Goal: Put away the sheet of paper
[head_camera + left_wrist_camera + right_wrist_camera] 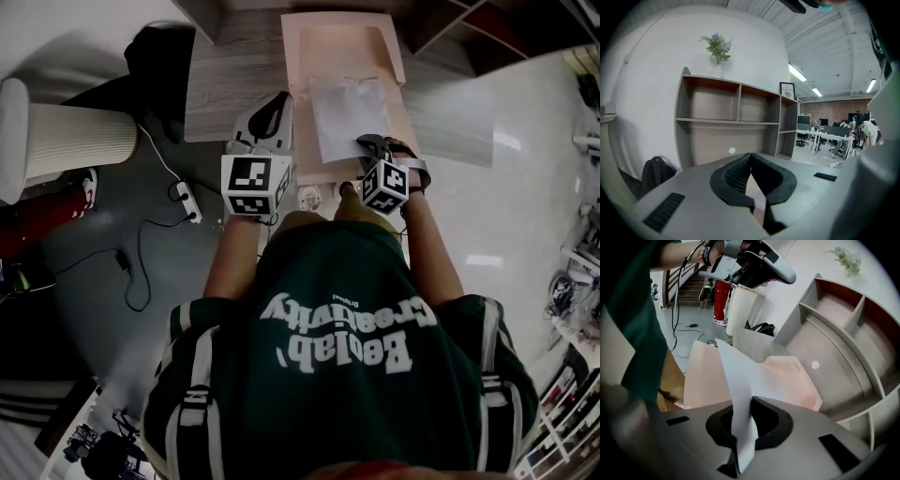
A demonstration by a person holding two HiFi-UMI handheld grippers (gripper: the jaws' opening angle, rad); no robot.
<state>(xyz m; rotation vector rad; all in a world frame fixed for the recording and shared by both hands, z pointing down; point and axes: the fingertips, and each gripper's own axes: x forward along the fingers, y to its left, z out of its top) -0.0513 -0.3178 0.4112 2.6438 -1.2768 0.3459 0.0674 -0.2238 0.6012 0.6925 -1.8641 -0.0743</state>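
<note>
Head view: the sheet of paper (347, 117) lies on a pink folder (342, 42) on the wood-grain bench (225, 84). Its long axis runs away from the person, and its near edge is at the right tool (366, 143).

Left gripper view: the left tool (751, 157) is clenched, seemingly empty, facing a shelf unit (736, 112).

Right gripper view: the right tool clamps the sheet's near edge, and the sheet curls towards the folder.

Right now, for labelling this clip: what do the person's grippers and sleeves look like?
Left gripper and right gripper: grey moulded shells, black ribbed jaw pads, each carrying a white cube with black square markers. The person wears a dark green short-sleeved shirt with white lettering.
</note>
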